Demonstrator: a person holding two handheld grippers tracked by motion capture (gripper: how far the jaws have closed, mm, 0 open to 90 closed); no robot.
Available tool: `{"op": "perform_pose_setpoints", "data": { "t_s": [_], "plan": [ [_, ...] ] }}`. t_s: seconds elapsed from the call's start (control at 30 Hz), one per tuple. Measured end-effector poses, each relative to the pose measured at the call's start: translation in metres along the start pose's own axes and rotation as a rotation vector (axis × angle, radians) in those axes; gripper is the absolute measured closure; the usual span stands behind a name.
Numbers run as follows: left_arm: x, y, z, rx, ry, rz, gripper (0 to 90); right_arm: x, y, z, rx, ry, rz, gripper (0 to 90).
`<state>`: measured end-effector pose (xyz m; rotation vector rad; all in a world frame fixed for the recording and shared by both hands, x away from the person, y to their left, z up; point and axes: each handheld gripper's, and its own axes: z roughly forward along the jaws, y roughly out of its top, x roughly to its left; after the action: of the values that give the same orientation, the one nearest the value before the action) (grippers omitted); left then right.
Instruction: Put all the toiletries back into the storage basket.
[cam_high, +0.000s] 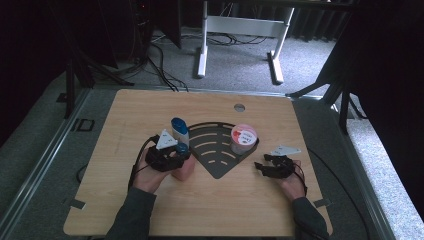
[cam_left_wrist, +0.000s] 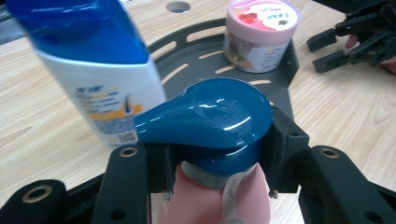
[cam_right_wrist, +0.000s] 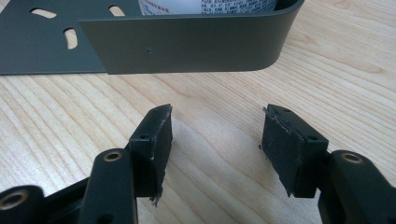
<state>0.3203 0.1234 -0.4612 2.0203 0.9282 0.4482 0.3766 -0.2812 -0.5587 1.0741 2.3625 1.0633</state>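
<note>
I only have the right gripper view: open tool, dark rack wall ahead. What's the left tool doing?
Observer: The left tool is closed on a pink bottle, just under its blue cap.
Operator: Where is that bottle?
Observer: Just left of the rack, outside it. I cannot tell whether it rests on the table.
Operator: And the white thing behind the wall in front of me?
Observer: A pink-lidded jar, standing in the rack's right corner.
</note>
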Motion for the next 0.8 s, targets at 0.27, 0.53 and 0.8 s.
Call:
{"op": "perform_pose_setpoints", "data": {
  "t_s": [0.27,0.53,0.8],
  "plan": [
    [-0.014,0.006,0.006,0.007,-0.031,0.039,52.9,0.0,0.0,0.0,0.0,0.0,0.0,42.7],
    [-0.025,0.015,0.014,0.005,-0.069,0.058,52.9,0.0,0.0,0.0,-0.001,0.0,-0.001,42.7],
    [-0.034,0.025,0.022,-0.007,-0.095,0.072,52.9,0.0,0.0,0.0,0.0,0.001,-0.002,42.8]
  ]
}}
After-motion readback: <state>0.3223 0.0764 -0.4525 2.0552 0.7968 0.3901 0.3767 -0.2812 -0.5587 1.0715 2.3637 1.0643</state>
